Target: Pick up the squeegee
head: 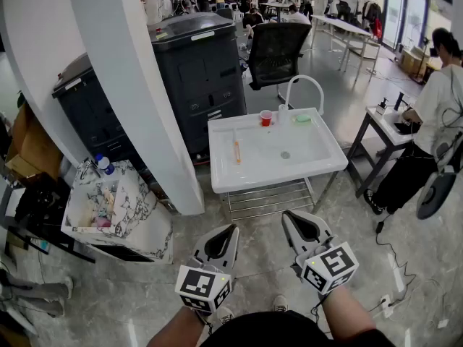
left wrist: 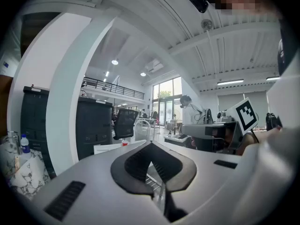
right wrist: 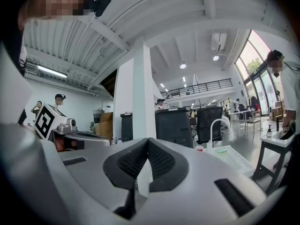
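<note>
A slim orange tool, apparently the squeegee (head: 236, 151), lies on the white sink table (head: 318, 161), left of its drain. On the table's far edge stand a red cup (head: 265, 118) and a green sponge (head: 302, 118) by the white tap (head: 304, 85). My left gripper (head: 231, 229) and right gripper (head: 287, 216) hover side by side near the floor in front of the table, well short of it, both shut and holding nothing. The left gripper (left wrist: 151, 147) looks toward the table with the red cup (left wrist: 124, 143). The right gripper (right wrist: 148, 142) sees the cup (right wrist: 200, 148) and sponge (right wrist: 221, 150).
A wide white pillar (head: 145, 85) rises left of the table, with dark grey bins (head: 199, 71) behind it. A marble-patterned box (head: 119, 208) with a bottle sits at the left. An office chair (head: 278, 49) stands behind the table. A person (head: 434, 121) works at a small table on the right.
</note>
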